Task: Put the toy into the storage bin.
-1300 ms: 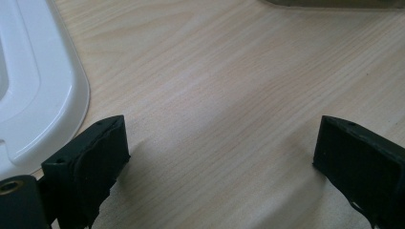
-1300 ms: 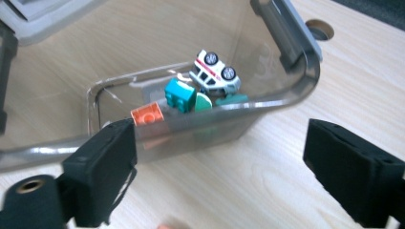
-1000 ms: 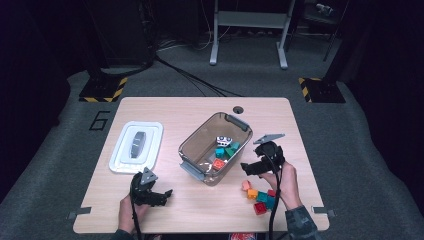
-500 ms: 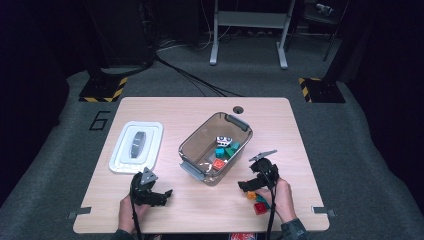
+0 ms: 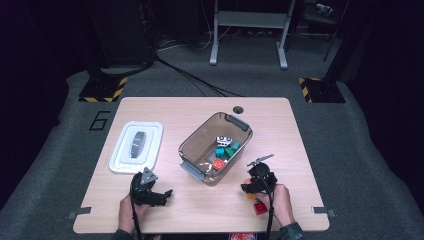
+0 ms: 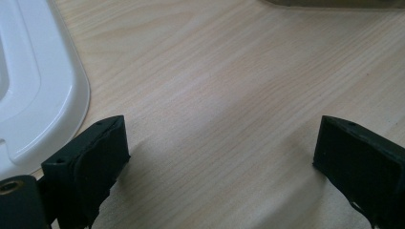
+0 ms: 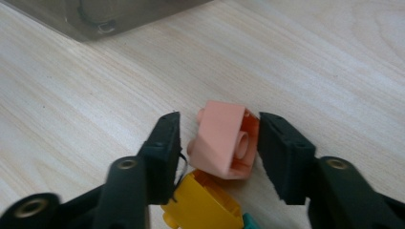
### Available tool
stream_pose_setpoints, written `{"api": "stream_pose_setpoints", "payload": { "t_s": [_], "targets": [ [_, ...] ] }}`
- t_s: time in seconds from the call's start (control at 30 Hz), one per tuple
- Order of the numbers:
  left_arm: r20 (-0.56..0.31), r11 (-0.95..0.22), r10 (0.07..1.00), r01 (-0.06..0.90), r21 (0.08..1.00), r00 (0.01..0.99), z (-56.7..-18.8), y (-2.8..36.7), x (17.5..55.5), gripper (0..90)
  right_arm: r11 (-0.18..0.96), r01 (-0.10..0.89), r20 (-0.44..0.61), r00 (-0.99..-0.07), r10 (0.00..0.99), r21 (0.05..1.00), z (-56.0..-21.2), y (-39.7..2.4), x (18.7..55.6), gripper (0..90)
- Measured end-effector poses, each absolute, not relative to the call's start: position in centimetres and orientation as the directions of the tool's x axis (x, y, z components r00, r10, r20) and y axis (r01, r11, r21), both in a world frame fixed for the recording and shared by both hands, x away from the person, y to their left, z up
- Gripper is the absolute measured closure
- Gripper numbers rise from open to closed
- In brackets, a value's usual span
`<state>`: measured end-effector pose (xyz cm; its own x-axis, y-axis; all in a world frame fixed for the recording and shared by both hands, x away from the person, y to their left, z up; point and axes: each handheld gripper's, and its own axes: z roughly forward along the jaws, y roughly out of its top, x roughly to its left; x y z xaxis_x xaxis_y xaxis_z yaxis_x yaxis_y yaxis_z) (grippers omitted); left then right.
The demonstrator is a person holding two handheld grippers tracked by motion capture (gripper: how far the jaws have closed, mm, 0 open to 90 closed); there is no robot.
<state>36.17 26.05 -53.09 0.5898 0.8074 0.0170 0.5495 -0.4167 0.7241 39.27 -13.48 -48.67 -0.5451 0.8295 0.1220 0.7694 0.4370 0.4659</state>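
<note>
right hand-held gripper [image 7: 217,143] lowered, just closing around pink block [image 7: 222,138].

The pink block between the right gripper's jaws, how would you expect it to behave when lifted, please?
The pink block looks like rigid, hollow plastic, so probably stiff and light. Its sloped face may let it twist or slip between the pads. It lies against a yellow block, which may get nudged.

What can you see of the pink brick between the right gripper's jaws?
The pink brick is a small sloped piece of matte plastic, tipped so its hollow underside with a round tube faces one jaw. It lies on the wooden table, against a yellow brick. The right gripper has just been closing around it: one jaw touches it, the other shows a slim gap.
</note>
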Motion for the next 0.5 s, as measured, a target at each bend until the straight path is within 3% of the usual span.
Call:
{"api": "stream_pose_setpoints", "payload": {
  "t_s": [0.2,0.5],
  "targets": [
    [0.017,-0.417,0.807,0.550,0.724,0.590,-53.09,26.05,36.17,4.5,0.447,0.768,0.101,-0.545,0.832,0.459,-48.89,-13.63,39.40,65.5],
    [0.019,-0.419,0.807,0.548,0.724,0.590,-53.08,26.06,36.17,4.5,0.435,0.756,0.084,-0.538,0.839,0.489,-47.96,-14.02,39.42,66.4]
  ]
}}
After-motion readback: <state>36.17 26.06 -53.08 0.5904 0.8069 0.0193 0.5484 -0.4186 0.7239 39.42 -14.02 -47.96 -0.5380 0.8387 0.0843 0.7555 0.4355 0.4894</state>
